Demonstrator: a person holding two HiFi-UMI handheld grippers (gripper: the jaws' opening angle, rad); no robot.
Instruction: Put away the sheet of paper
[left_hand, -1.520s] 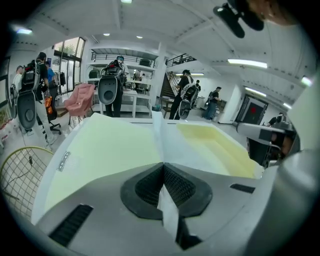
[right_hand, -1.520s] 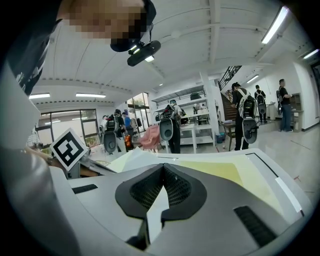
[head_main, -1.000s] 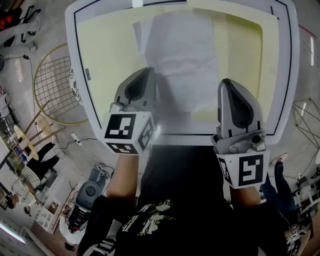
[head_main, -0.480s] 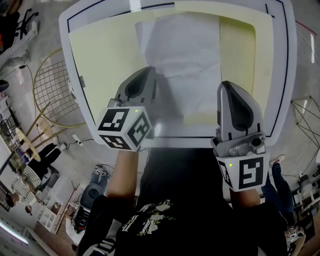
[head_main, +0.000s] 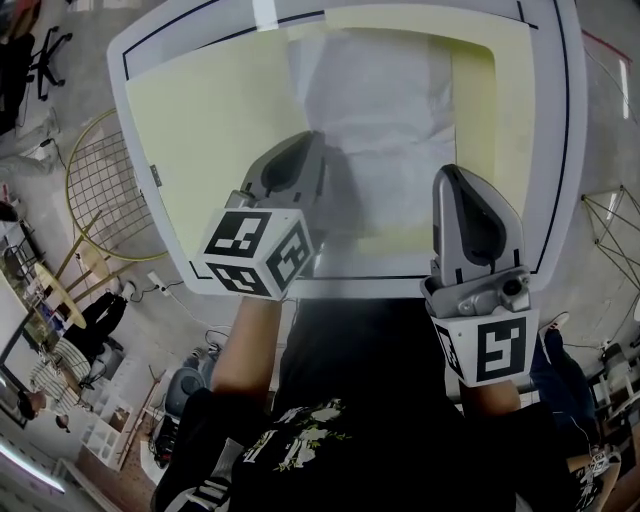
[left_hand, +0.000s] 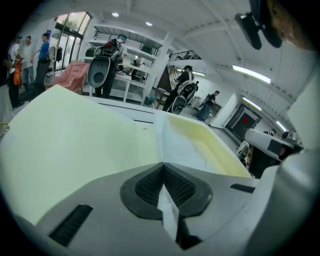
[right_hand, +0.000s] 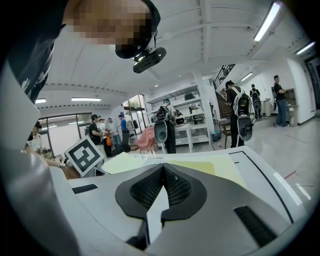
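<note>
White surface (head_main: 565, 150), yellow mat (head_main: 215, 130), sheet of paper (head_main: 375, 120) flat on the mat, not put away. Left tongs (head_main: 300, 160) have just slid over the paper's near-left corner, closed and empty. Right tongs (head_main: 462, 190) off the paper's near-right corner, closed and empty. Likely lining up a grab.

Nothing legible anywhere. The cube (head_main: 255, 252) behind the left tongs (head_main: 313, 138) and the cube (head_main: 487, 345) behind the right tongs (head_main: 448, 172) show only black-and-white square patterns.
</note>
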